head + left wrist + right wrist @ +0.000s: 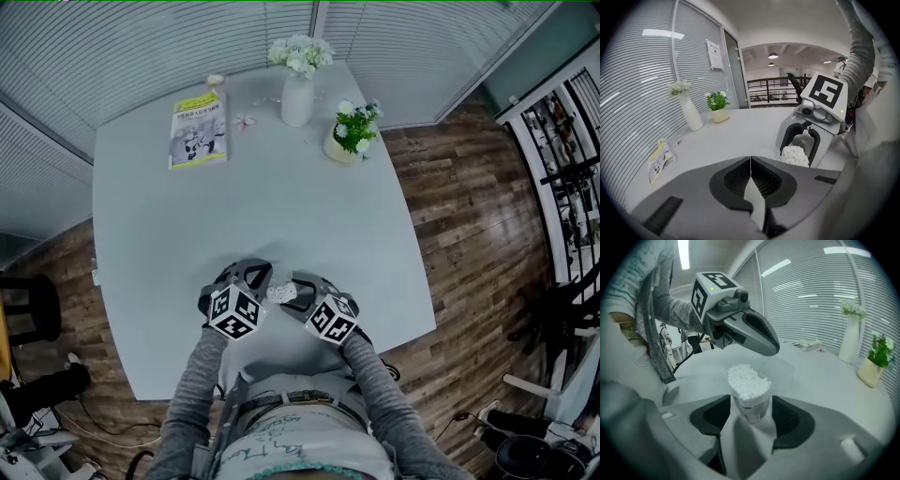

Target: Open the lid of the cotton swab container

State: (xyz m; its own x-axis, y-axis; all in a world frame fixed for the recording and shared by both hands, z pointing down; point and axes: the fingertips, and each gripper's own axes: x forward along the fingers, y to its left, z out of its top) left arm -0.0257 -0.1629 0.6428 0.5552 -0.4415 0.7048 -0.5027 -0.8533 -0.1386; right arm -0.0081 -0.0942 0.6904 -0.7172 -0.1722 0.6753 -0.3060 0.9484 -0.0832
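The cotton swab container (751,408) is a small clear tub and its top is uncovered, with the white swab heads (747,379) bunched above the rim. My right gripper (750,414) is shut on its sides. From the left gripper view, the swabs (794,155) sit between the right gripper's fingers (813,143). My left gripper (750,160) is shut on a thin pale sheet (755,202), which looks like the clear lid. Its tip (771,347) hangs just above and behind the tub. In the head view both grippers (255,279) (298,289) meet near the table's front edge.
On the grey table (281,216), a booklet (198,131), a white vase of flowers (298,94) and a small potted plant (352,136) stand at the far side. The person's body is close behind the front edge. Wooden floor lies to the right.
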